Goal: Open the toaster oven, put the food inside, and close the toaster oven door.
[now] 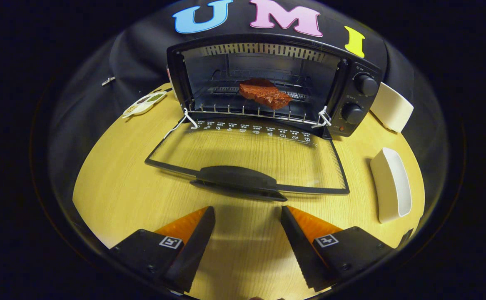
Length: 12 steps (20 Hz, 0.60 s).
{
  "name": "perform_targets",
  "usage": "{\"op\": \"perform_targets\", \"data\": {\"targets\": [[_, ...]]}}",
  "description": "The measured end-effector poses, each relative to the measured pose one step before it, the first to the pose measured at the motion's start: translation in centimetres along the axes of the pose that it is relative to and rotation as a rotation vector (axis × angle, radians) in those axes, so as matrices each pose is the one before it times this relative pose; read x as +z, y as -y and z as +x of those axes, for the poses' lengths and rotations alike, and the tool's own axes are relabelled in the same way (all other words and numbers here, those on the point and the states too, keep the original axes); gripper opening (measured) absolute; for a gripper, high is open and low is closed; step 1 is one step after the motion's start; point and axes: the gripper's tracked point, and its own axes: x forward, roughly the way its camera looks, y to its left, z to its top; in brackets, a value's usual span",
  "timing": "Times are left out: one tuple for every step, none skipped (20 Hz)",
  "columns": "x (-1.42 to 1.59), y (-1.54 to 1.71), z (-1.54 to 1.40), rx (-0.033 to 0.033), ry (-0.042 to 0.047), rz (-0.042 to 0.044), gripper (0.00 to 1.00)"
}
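A pale wooden table [113, 187] with a fine straight grain spreads out ahead of the tool and runs beyond it to a black cloth wall [138, 54]. The cloth hangs in soft folds and closes off the far side. Light falls from above, bright on the wood and fading toward the table's rim. To the right, ahead of the tool, a white oblong dish [390, 185] lies on the wood; another white dish [392, 107] sits farther back. Far left, a small divided dish [144, 103] holds seasonings.

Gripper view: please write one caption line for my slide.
Open gripper before the black toaster oven, glass door down flat on the wooden table, reddish-brown meat piece on its rack.
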Motion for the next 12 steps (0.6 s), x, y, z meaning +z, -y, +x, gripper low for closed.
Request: {"op": "perform_targets", "data": {"targets": [[0.544, 0.409, 0.175, -0.01001, 0.01041, -0.00308, 0.99], [0.811, 0.182, 0.130, -0.00212, 0.01796, -0.00616, 0.99], [0.471, -0.052, 0.243, 0.00612, 0.01165, -0.00623, 0.99], [-0.544, -0.240, 0.243, 0.01150, -0.02982, 0.00325, 0.99], [0.332, -0.097, -0.022, 0.00677, 0.01468, -0.01288, 0.99], [-0.250, 0.075, -0.114, 0.00281, -0.00835, 0.00124, 0.99], [0.304, -0.076, -0.067, 0.00258, 0.00574, 0.00574, 0.98], [0.181, -0.082, -0.198, 0.00245, 0.00520, -0.00161, 0.98], [0.234, 0.005, -0.247, 0.00398, 0.01205, -0.01124, 0.98], [0.429, -0.084, -0.352, 0.00675, 0.01533, -0.01431, 0.98], [0.680, -0.155, -0.685, 0.00907, 0.02073, -0.01800, 0.99], [0.886, -0.034, -0.698, 0.00614, 0.02101, -0.01532, 0.99]]}}
